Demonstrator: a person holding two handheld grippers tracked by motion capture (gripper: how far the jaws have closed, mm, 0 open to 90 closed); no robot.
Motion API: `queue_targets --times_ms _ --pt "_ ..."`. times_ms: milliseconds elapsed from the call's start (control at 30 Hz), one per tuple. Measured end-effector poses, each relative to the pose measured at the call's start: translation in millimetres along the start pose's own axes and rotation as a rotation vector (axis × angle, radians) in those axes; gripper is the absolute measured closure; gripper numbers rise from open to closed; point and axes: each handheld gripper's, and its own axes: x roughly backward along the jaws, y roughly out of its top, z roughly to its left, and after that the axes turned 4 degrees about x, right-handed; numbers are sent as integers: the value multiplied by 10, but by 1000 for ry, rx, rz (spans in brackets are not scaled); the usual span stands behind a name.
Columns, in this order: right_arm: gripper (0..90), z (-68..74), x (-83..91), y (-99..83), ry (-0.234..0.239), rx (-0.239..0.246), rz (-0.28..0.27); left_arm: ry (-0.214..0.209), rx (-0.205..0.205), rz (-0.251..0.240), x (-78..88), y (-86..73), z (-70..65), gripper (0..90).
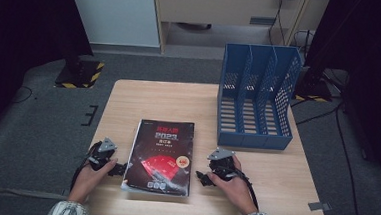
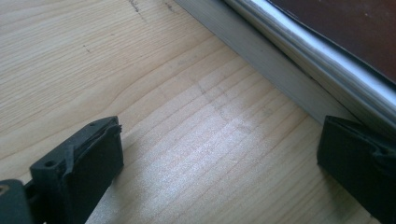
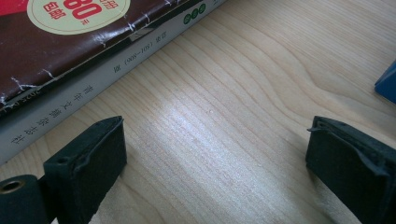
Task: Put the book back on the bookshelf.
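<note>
Flanking the book (image 1: pixel 160 157), left tongs (image 1: pixel 106 158) and right tongs (image 1: pixel 213 170) gape wide — gripping nothing.

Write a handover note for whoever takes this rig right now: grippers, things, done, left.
Left gripper: open, nothing between its jaws, low over the table just left of the book.
Right gripper: open, holding nothing, just right of the book's spine side.
Book: lies flat, cover up, near the front edge between the two grippers; neither touches it as far as I can tell.
File rack: blue, three slots, stands at the back right and looks empty.
Done: nothing yet.
Left: probably grip the book from both sides, lift it and stand it in a slot.
</note>
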Motion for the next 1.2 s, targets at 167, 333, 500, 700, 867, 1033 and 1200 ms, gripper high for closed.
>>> queue_targets --times_ms 167,333,500,700,867,1033,1200 --pt "56 3 1 0 -3 -2 0 3 1 2 -8 11 1 0" --pt "62 16 -2 3 -22 -12 0 5 10 -1 -24 23 -10 0" --pt "79 28 3 0 -39 -37 -6 12 6 1 -29 52 -1 3" --pt "140 -1 122 55 -62 -106 -55 60 25 4 41 84 15 92" --pt "157 -55 302 233 -64 -121 -94 73 83 -60 163 129 18 120" --pt "232 -32 338 397 -49 -84 -74 73 80 -104 224 174 -42 137" --pt "299 10 277 583 -65 -67 -49 52 28 -156 326 230 -198 219"
